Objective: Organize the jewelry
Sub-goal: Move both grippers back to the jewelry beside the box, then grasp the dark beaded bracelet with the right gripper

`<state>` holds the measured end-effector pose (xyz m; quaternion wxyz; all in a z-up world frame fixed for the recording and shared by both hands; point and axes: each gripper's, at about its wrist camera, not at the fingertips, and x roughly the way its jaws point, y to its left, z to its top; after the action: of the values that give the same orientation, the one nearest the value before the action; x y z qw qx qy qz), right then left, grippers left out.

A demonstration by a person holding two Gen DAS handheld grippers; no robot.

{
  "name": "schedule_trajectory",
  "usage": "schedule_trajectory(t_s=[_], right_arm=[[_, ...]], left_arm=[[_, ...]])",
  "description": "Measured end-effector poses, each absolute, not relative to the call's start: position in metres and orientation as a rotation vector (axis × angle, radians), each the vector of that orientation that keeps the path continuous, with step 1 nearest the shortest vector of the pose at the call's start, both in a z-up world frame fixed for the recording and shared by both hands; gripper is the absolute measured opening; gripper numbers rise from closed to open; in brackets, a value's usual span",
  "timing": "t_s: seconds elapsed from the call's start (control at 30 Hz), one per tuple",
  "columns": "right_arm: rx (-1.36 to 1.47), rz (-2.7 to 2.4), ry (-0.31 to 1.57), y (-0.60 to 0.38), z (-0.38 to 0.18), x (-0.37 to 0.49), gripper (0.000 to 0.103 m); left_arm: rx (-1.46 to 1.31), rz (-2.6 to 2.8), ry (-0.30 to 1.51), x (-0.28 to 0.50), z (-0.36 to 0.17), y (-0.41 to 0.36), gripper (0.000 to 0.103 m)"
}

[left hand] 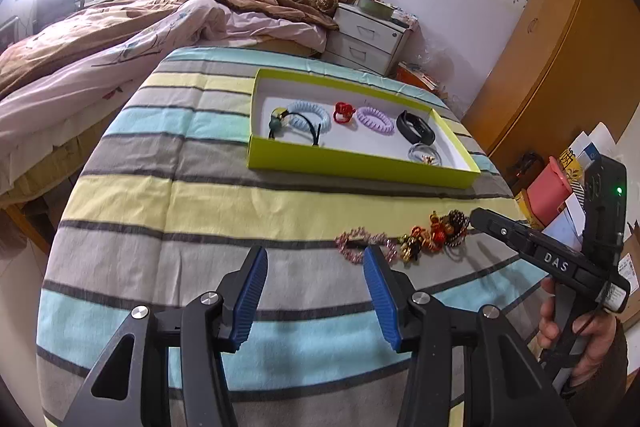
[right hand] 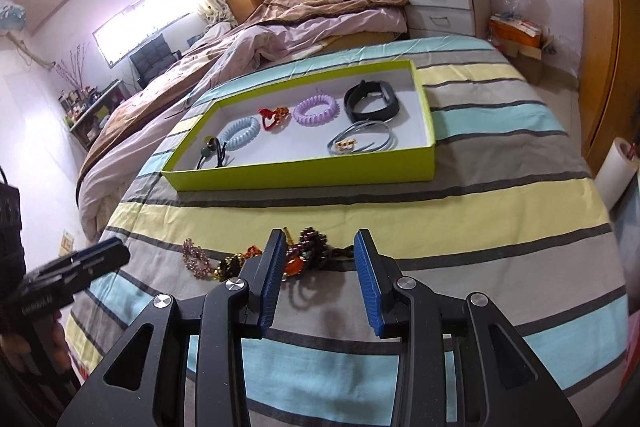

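A lime-green tray (left hand: 352, 163) (right hand: 304, 173) lies on the striped cloth. It holds a light blue coil tie (right hand: 240, 133), a red clip (right hand: 274, 117), a purple coil tie (right hand: 316, 109), a black band (right hand: 372, 101), a grey strap bracelet (right hand: 362, 141) and a black hair tie with beads (right hand: 214, 151). Loose jewelry lies in front of the tray: a pink bead bracelet (left hand: 362, 243) (right hand: 196, 259), a gold and red piece (left hand: 420, 241) and a dark bead bracelet (right hand: 314, 247). My left gripper (left hand: 316, 255) is open and empty above the cloth. My right gripper (right hand: 320, 239) is open, just behind the dark bead bracelet.
The striped cloth (left hand: 180, 195) covers a round-edged table. A bed with rumpled covers (left hand: 120, 39) lies beyond on the left. A white nightstand (left hand: 372, 35) and a wooden wardrobe (left hand: 560, 59) stand behind. Boxes (left hand: 552, 195) sit to the right.
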<state>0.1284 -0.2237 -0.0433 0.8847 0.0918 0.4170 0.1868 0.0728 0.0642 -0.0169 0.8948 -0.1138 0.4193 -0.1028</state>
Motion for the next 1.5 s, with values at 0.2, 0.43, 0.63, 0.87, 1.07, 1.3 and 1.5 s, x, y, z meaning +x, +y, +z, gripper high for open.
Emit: schedule_trajectory(t_s=[0.2,0.43,0.63,0.87,1.07,1.3,1.5], right_arm=[[0.172,0.389,0.891,-0.211,-0.049,0.131,0.036],[0.123,0.365,0.916,-0.202,-0.054,0.133,0.036],[0.114,0.351,0.919,-0.204,-0.057,0.130,0.028],[0.110,0.342,0.894,-0.208,-0.052,0.128,0.014],[0.138,0.342,0.872,-0.220,-0.049,0.125,0.008],[0.185,0.339,0.837,-0.233,-0.043,0.121,0.008],[0.203,0.335,0.809,-0.246,-0.037,0.114,0.008]], left_arm=[[-0.241,-0.219,0.883,0.067,-0.026,0.067,0.050],[-0.246,-0.219,0.889,0.066,-0.030,0.070,0.050],[-0.245,-0.221,0.899,0.068,-0.032,0.068,0.050],[-0.229,-0.231,0.913,0.069,-0.033,0.060,0.050],[-0.216,-0.233,0.928,0.072,-0.035,0.051,0.050],[-0.194,-0.245,0.950,0.079,-0.040,0.040,0.050],[-0.178,-0.244,0.961,0.083,-0.044,0.033,0.050]])
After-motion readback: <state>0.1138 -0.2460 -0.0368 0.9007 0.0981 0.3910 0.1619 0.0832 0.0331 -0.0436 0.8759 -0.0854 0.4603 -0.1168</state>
